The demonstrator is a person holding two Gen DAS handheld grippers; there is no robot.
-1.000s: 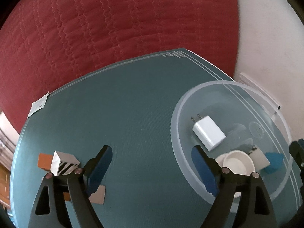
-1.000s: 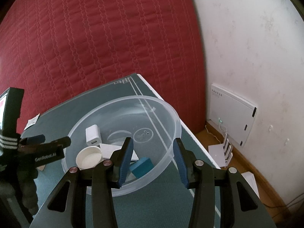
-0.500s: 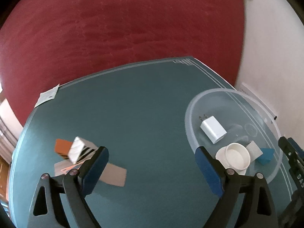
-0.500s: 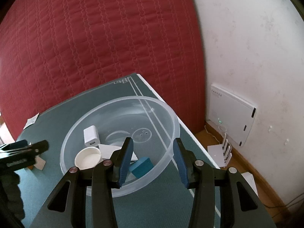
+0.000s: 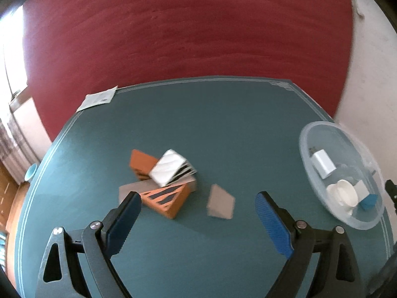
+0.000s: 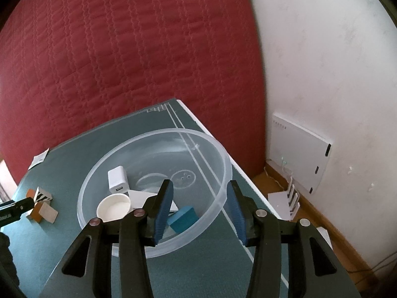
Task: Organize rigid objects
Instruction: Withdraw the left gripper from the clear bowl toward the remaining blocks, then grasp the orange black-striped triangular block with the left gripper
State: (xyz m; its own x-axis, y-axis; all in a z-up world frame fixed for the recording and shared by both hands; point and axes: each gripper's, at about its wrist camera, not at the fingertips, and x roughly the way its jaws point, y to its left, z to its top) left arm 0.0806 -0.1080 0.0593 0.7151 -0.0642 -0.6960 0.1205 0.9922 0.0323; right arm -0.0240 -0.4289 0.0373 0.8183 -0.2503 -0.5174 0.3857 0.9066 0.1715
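A small heap of boxes lies mid-table: an orange striped box (image 5: 167,200), a white-and-black striped box (image 5: 171,166), another orange box (image 5: 141,162) and a grey block (image 5: 220,204). My left gripper (image 5: 198,221) is open and empty just short of them. A clear plastic bowl (image 6: 223,173) holds a white charger (image 6: 117,178), a white cup (image 6: 114,207), a white card and a blue block (image 6: 184,218). My right gripper (image 6: 198,209) is open and empty above the bowl's near rim. The bowl also shows in the left wrist view (image 5: 310,134).
The teal table (image 5: 223,124) stands against a red quilted backdrop (image 5: 186,24). A paper slip (image 5: 98,98) lies at its far left corner. A white wall, a router (image 6: 297,149) and the wooden floor are to the right of the table's edge.
My left gripper has swung left, away from the bowl, and now faces the heap of boxes. My right gripper has stayed over the bowl, open.
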